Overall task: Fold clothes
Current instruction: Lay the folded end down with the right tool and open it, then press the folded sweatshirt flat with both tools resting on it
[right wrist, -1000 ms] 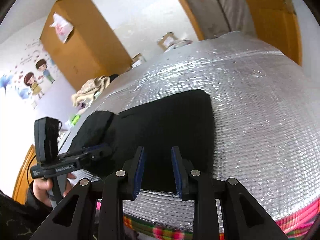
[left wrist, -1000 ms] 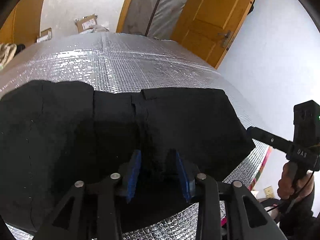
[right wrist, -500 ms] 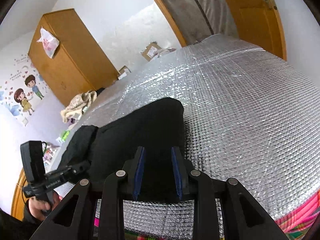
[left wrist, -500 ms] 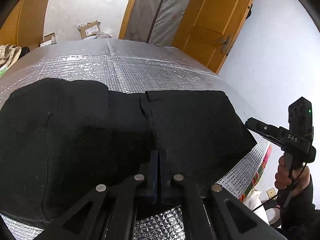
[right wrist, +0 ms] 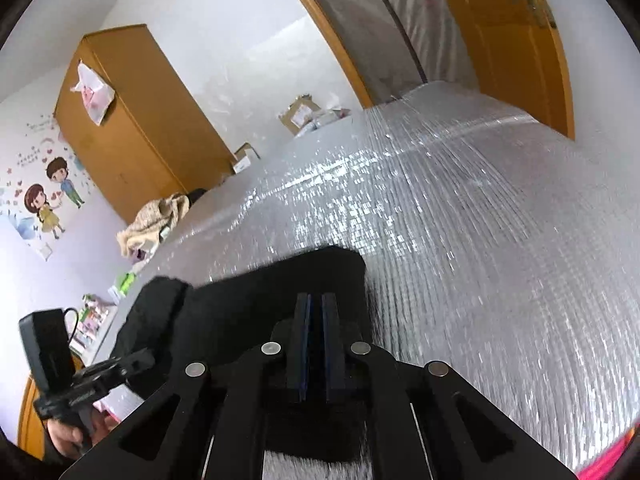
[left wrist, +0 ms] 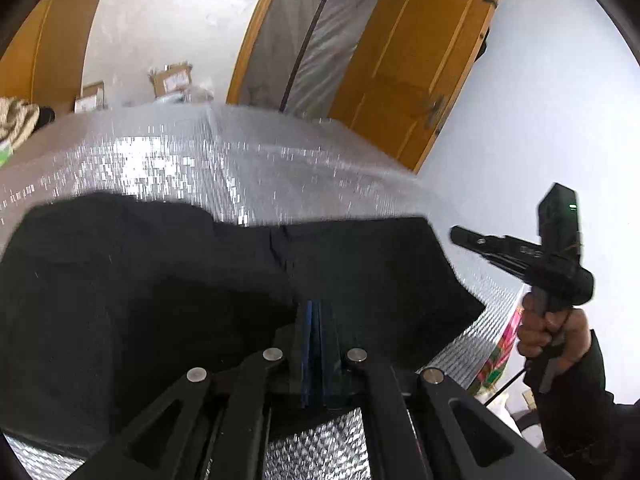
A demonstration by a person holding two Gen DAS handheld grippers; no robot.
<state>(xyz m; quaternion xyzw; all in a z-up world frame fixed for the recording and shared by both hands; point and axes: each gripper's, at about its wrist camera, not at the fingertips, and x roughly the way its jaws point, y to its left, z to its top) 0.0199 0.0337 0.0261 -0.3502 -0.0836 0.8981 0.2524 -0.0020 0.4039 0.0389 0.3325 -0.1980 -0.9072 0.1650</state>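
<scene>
Since a second ago both claws have come together on the black garment (left wrist: 360, 272): left gripper (left wrist: 314, 312) is clamped on its near hem at six o'clock, right gripper (right wrist: 316, 312) closing on the edge, ready to lift a fold across the foil-covered bed (right wrist: 460, 220).

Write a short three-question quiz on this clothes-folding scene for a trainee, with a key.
1. True or false: the black garment lies on a bare wooden table.
2. What is the left gripper pinching?
A. the foil cover
B. the near edge of the garment
C. nothing
3. Fill in: the door behind the bed is ____ in colour.

Key:
1. False. It lies on the silver foil cover.
2. B. The right gripper is closing on the same garment's near edge.
3. Orange.
</scene>
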